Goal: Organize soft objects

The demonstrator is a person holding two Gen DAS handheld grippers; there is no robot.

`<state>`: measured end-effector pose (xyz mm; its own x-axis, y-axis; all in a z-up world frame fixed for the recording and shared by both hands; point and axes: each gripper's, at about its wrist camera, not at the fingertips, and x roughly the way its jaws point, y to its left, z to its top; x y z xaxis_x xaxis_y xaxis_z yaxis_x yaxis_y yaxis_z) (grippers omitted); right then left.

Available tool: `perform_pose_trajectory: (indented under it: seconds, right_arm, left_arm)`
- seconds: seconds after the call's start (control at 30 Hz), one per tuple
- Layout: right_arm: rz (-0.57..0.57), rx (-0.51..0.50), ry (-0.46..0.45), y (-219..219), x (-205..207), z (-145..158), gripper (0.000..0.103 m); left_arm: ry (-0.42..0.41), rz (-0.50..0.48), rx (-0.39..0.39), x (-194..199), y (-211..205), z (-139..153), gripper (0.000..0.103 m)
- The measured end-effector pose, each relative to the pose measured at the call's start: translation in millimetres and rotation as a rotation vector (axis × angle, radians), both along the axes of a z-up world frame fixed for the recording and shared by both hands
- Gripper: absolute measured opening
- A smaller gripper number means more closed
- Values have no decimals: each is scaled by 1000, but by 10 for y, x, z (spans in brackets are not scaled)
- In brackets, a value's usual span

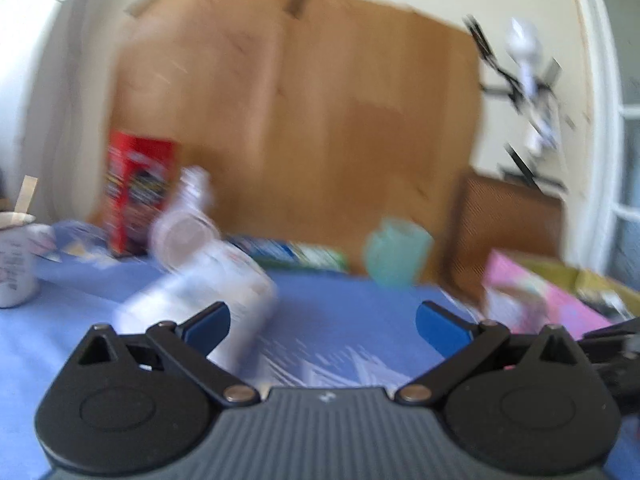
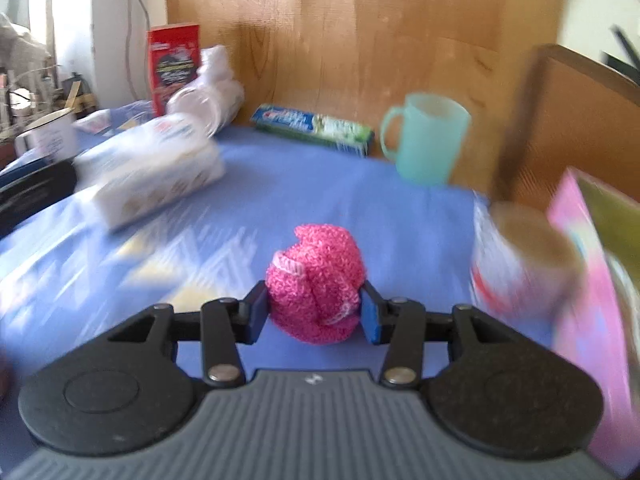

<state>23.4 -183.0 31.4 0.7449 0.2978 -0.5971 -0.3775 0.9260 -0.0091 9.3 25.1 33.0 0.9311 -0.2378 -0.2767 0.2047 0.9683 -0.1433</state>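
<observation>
We hold the pink knitted ball in our right gripper; its blue fingers press the yarn on both flanks, so the ball sits dead centre between them, carried just above the blue desk. The ball is roundish, with no clear long axis. Our left gripper has its fingers spread wide with nothing between them. At two o'clock from the ball, close by, a paper cup lies on its side against a pink box, probably where the soft things go, so the right hand is the nearer one. At ten o'clock lies a white tissue pack. Farther off at one o'clock stands a mint mug.
</observation>
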Motion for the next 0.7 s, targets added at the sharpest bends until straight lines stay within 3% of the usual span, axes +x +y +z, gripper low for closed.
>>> perform_pose_trajectory:
  seconds: [0.13,0.27,0.5,0.7]
  right_arm:
    - [-51,19,-52,-126,-607,-102,53]
    - [-113,62,-59,-261,-867,-237,58]
    - [-125,130,-65,-414,-1001,-341,63]
    - [-133,178,-81,-537,-1115,-354,67]
  left_arm:
    - [164,-220,-78,-87,-256,78,100]
    - [344,-394,-115,-64,-601,115,89]
    - [410,-401,-25,-110,-997,156,86]
    - [422,-401,129,-219,-1382,147,86]
